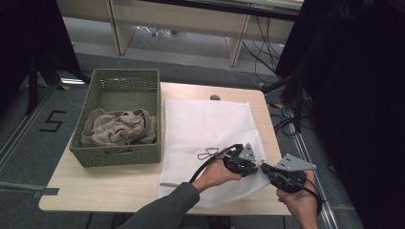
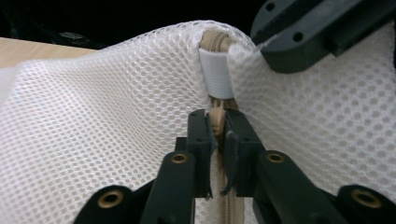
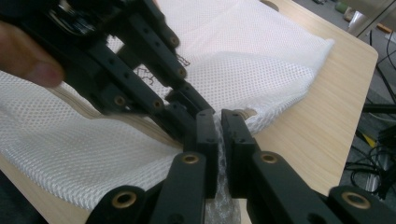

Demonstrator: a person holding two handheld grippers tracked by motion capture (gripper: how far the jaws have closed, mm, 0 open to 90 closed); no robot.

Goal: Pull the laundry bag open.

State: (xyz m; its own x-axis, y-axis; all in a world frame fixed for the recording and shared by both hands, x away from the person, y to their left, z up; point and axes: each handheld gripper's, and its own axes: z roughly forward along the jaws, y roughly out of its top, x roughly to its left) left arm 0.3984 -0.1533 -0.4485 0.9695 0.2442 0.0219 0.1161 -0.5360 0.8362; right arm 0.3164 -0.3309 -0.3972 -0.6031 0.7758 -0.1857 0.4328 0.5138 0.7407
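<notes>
White mesh laundry bag point(image 1: 210, 138) lies flat on the table's point(image 1: 95, 183) right half, beside a green basket point(image 1: 119, 117). At its near right corner, the right gripper point(image 3: 218, 122) pinches the mesh; the left gripper point(image 2: 217, 122) clamps the beige zipper pull point(image 2: 216, 120).

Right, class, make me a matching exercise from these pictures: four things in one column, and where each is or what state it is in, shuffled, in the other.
Things
1. beige cloth
2. zip pull
3. white mesh bag
4. green basket

States
A. stands at the table's left side
B. lies spread on the table
C. crumpled inside the basket
D. pinched between the left gripper's jaws

Pairs: 1-C, 2-D, 3-B, 4-A
</notes>
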